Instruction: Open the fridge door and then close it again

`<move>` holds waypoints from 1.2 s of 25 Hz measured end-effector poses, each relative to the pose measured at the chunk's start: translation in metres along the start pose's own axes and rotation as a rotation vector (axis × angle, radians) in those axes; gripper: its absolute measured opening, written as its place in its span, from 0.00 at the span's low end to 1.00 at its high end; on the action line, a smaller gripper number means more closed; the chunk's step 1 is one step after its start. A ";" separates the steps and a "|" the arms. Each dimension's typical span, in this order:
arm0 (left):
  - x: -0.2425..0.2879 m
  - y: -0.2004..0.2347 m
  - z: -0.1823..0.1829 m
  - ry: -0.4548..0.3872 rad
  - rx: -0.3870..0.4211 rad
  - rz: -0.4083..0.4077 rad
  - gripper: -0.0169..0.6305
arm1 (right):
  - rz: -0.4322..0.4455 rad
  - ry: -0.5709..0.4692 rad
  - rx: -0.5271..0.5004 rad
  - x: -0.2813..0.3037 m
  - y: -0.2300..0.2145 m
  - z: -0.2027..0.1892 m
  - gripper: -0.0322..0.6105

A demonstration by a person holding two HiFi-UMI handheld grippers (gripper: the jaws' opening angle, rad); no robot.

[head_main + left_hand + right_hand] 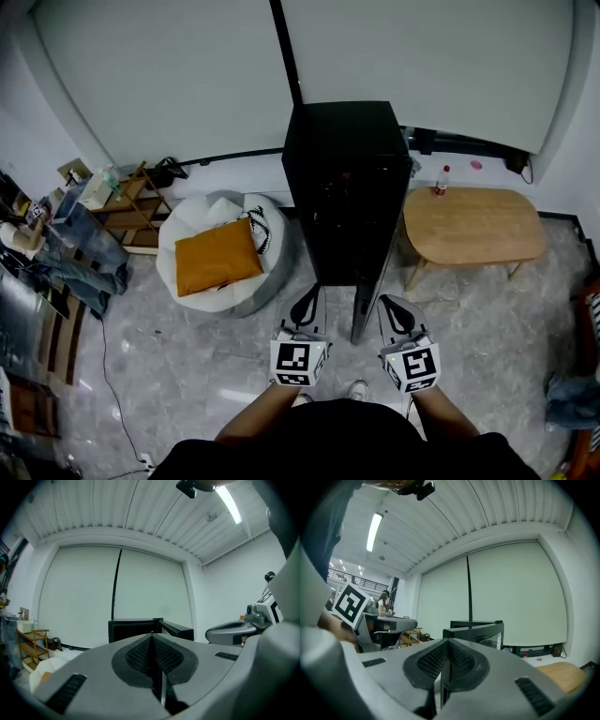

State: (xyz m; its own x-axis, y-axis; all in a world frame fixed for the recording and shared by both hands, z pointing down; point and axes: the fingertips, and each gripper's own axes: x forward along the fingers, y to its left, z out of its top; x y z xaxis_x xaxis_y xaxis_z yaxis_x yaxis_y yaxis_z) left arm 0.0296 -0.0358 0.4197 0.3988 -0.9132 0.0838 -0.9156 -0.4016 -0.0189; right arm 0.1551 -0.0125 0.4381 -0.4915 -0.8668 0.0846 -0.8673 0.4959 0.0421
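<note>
Left gripper: jaws clenched pad to pad, nothing between them (confirmed in the left gripper view). It is held level just in front of the fridge, on its left side.

Right gripper: jaws likewise pressed together and empty in the right gripper view. It is held level just in front of the fridge, on its right side.

Fridge: black, upright, back to the pale wall. The fridge door stands ajar, its free edge swung out from the fridge toward the person, between the two grippers. Neither gripper appears to touch it.

Right of the fridge: wooden surface, with a bottle on the corner nearest the fridge.

Left of the fridge: white beanbag carrying an orange cushion.
</note>
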 end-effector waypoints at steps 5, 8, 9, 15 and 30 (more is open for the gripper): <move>0.001 0.003 -0.008 0.027 -0.007 -0.005 0.06 | 0.007 0.030 0.010 0.005 0.000 -0.010 0.08; 0.001 0.002 -0.015 0.044 -0.007 -0.005 0.06 | 0.013 0.051 0.014 0.006 -0.001 -0.020 0.08; 0.002 0.002 -0.017 0.050 -0.007 -0.006 0.06 | 0.016 0.056 0.013 0.007 -0.002 -0.024 0.08; 0.001 -0.002 -0.035 0.098 -0.023 -0.007 0.06 | 0.059 0.110 0.012 0.016 -0.003 -0.052 0.08; -0.018 0.003 -0.064 0.162 -0.072 0.081 0.06 | 0.111 0.145 0.027 0.033 -0.010 -0.073 0.13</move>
State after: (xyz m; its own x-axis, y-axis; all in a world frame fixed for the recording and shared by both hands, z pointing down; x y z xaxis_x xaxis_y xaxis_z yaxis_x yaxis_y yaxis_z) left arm 0.0164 -0.0161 0.4822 0.3153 -0.9169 0.2445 -0.9481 -0.3156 0.0389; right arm 0.1531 -0.0424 0.5136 -0.5693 -0.7893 0.2297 -0.8113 0.5846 -0.0020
